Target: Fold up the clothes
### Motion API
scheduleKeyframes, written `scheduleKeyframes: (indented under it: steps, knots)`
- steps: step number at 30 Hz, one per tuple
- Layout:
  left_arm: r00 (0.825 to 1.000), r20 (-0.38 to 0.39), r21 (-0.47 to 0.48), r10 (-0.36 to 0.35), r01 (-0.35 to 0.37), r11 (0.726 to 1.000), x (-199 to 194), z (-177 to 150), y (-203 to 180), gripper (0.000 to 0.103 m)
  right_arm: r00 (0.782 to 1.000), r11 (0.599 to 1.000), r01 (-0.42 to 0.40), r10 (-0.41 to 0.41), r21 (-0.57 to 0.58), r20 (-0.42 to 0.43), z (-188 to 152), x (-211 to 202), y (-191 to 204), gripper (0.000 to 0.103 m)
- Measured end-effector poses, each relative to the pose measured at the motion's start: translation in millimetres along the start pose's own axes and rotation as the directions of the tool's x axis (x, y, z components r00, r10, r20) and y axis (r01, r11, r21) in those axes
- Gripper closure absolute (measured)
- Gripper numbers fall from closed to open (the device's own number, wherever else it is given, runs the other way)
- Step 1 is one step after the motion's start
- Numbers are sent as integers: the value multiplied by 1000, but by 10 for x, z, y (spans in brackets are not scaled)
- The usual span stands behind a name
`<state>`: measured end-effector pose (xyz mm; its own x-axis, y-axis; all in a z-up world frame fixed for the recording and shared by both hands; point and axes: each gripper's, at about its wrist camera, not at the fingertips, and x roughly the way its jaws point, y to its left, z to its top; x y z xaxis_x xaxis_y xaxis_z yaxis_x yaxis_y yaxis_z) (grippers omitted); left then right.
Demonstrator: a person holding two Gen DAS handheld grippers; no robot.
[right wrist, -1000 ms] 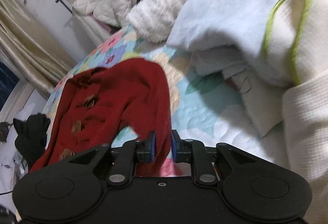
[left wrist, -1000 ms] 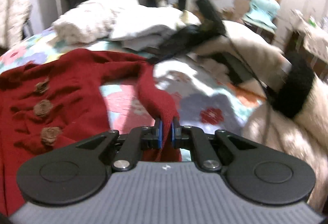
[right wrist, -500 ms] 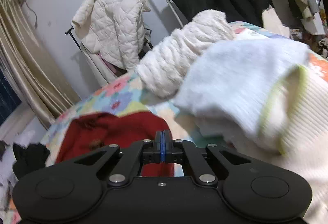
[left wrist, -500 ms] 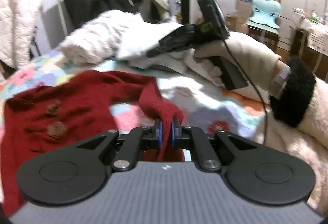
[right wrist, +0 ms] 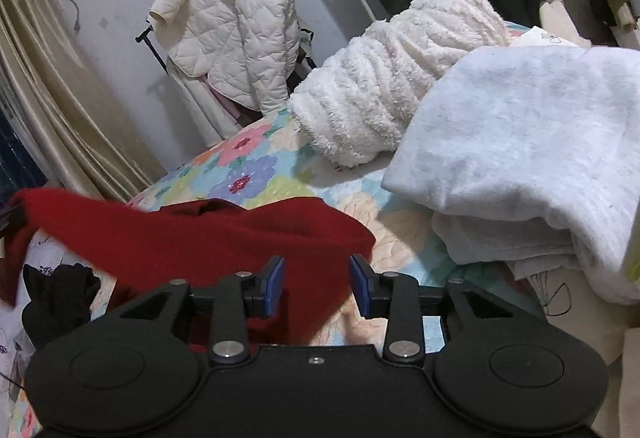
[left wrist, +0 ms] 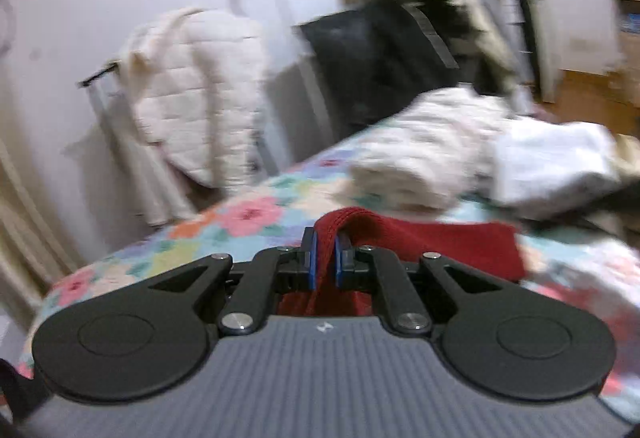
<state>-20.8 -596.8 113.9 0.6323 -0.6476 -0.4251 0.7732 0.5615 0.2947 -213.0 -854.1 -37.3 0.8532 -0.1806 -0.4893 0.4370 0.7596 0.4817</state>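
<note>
While the red cardigan point(right wrist: 224, 238) lies stretched across the near part of the floral quilt point(right wrist: 248, 165), its far-left end rises off the bed toward the left edge of the right wrist view, and that is the end the left gripper point(left wrist: 324, 258) clenches: a fold of red knit point(left wrist: 344, 226) loops up between its blue pads point(left wrist: 313, 258) and hangs below them. Moving right, the cloth sags in a broad band whose near edge passes under the right gripper point(right wrist: 316, 280), whose jaws stand wide apart with nothing between them, hovering just above the knit. Farther right, on the far side of the bed, sit a fluffy white bundle point(right wrist: 396, 77) and a pale folded blanket point(right wrist: 520, 141), close to the cardigan's right end. To fold well from here, I judge the left side should carry its held end across in a low, even arc and lay it flat, while the free right side pins or takes the opposite edge so the band does not drag or bunch. Keeping the fold clear of the white pile matters, since the knit could snag it.
</note>
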Motion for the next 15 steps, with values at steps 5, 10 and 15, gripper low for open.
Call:
scheduleKeyframes:
  steps: [5,10,15]
  knots:
    - [973,-230,-120,29,-58,991,925,-260,291,95,999,993,22,-26,-118,-29,-96,222,119,62]
    - [976,-217,-120,12,-38,992,1254,-435,271,95,998,947,46,-55,-319,-20,-192,581,416,49]
    - [984,-171,-210,-41,4,978,1274,-380,488,94,987,808,132,-160,-575,2,-323,905,723,73]
